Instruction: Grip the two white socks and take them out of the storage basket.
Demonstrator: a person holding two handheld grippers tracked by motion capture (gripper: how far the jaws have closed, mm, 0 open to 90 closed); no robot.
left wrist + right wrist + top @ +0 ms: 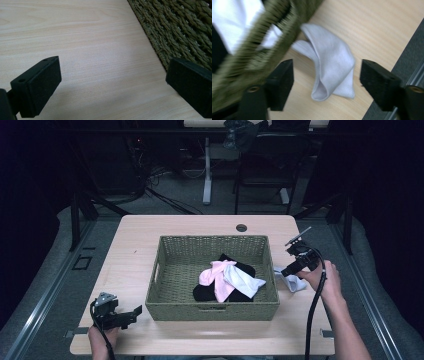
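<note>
A pale white sock (332, 65) lies crumpled on the wooden table (135, 250), at the right of the high view, just beside the right wall of a woven basket (212, 312). In the right gripper view it sits mid-frame, folded over on itself, its long axis running from the upper left, beside the basket wall, down to a rounded fold at the lower middle. It looks light, soft and floppy, likely to droop when lifted; the thick folded end seems the best place to pinch. The right gripper (325, 82) hovers over it with jaws spread, gripping nothing. The left gripper (112, 85) rests at the lower left of the high view, jaws wide apart over bare table. Pink, white and black socks (227, 280) lie inside the basket.
</note>
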